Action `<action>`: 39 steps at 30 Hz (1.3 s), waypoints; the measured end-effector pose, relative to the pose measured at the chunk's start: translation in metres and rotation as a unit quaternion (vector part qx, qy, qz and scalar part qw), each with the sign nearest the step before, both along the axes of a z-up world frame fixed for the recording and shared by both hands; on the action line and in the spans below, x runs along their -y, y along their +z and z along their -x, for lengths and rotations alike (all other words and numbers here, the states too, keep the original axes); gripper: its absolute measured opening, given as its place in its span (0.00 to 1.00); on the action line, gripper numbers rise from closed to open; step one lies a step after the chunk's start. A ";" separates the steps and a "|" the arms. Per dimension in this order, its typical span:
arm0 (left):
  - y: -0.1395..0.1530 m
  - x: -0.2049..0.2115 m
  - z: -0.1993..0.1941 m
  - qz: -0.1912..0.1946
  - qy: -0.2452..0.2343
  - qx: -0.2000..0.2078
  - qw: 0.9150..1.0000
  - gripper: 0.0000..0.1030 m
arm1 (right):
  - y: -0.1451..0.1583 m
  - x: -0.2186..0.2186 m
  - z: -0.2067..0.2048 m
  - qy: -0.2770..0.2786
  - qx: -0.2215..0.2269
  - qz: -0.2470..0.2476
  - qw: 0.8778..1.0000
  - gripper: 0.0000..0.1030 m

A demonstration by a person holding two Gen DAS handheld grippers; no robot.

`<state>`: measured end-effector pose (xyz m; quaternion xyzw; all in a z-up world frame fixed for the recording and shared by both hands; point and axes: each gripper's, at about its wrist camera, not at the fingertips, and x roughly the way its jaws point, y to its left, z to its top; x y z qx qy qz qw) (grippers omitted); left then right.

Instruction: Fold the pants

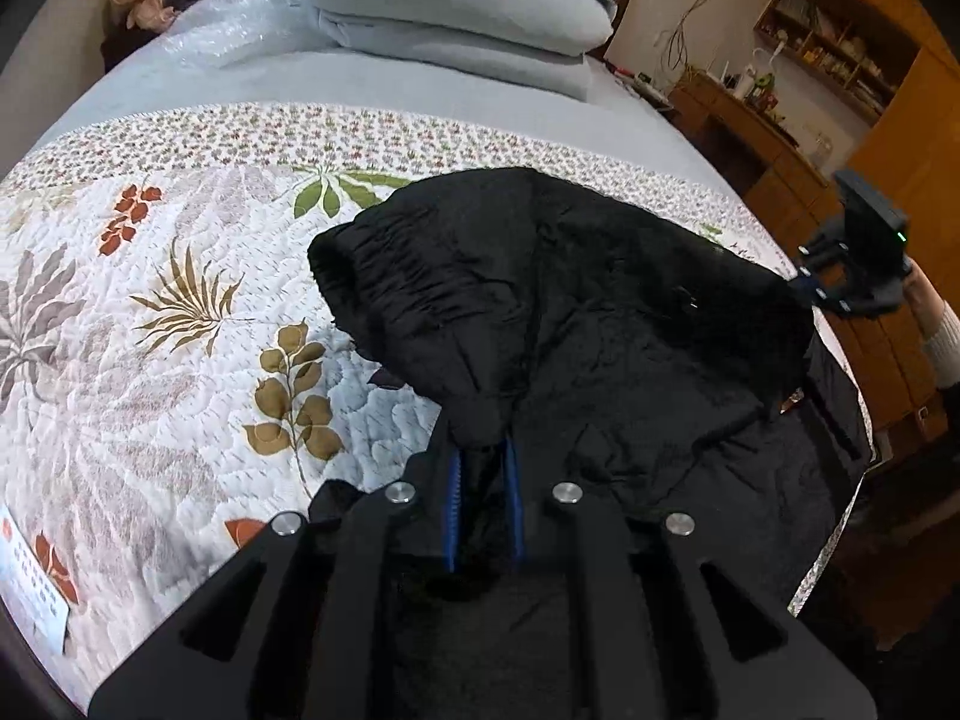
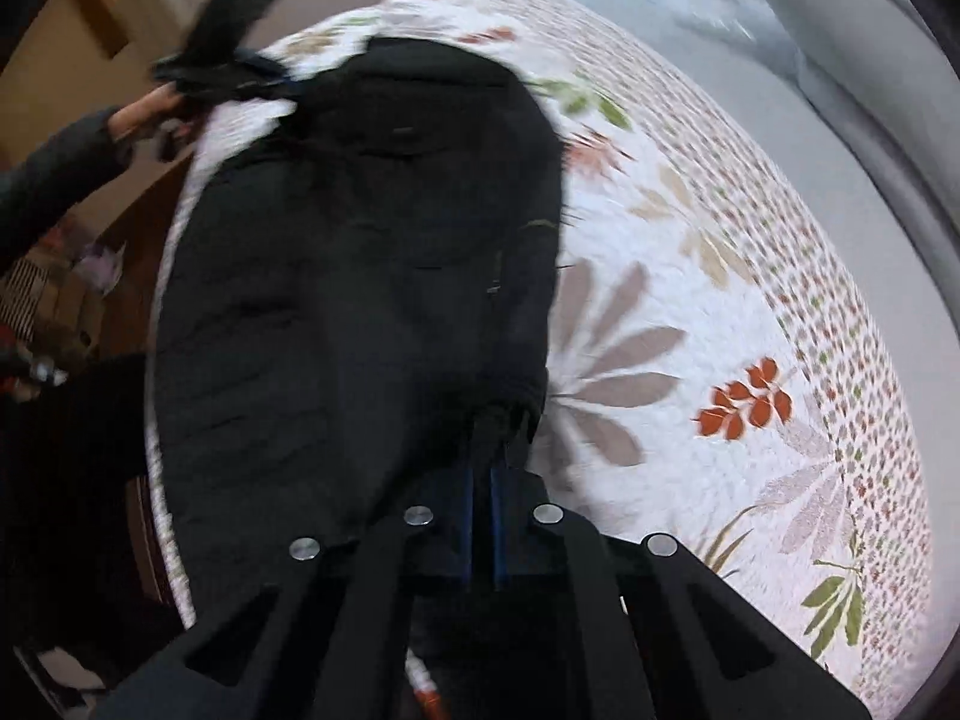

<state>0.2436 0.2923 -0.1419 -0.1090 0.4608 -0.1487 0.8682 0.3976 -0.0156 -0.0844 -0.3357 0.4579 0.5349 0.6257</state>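
Note:
Black pants (image 1: 600, 312) lie along the near edge of a floral quilt (image 1: 150, 330) on a bed. My left gripper (image 1: 483, 456) is shut on one bunched end of the pants, its blue pads pinching the cloth. My right gripper (image 2: 489, 462) is shut on the other end of the pants (image 2: 360, 270). In the left wrist view the right gripper (image 1: 798, 288) shows at the far right edge of the pants. In the blurred right wrist view the left gripper (image 2: 264, 75) shows at the far end, held by a hand.
Folded grey pillows (image 1: 456, 6) sit at the head of the bed. A wooden desk and shelves (image 1: 810, 90) stand beyond the bed's right side. The quilt (image 2: 720, 330) stretches open to the right of the pants.

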 end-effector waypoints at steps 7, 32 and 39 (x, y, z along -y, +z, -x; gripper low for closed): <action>0.022 -0.003 0.052 0.015 0.013 0.035 0.999 0.14 | 0.029 0.014 0.082 0.029 0.016 -0.040 0.999 0.04; -0.005 -0.038 0.205 0.004 0.094 -0.005 0.996 0.19 | -0.092 0.034 0.214 -0.006 -0.093 -0.032 0.995 0.04; 0.052 -0.055 0.251 -0.009 0.144 0.048 0.988 0.24 | -0.109 0.035 0.211 -0.032 -0.099 -0.040 0.994 0.05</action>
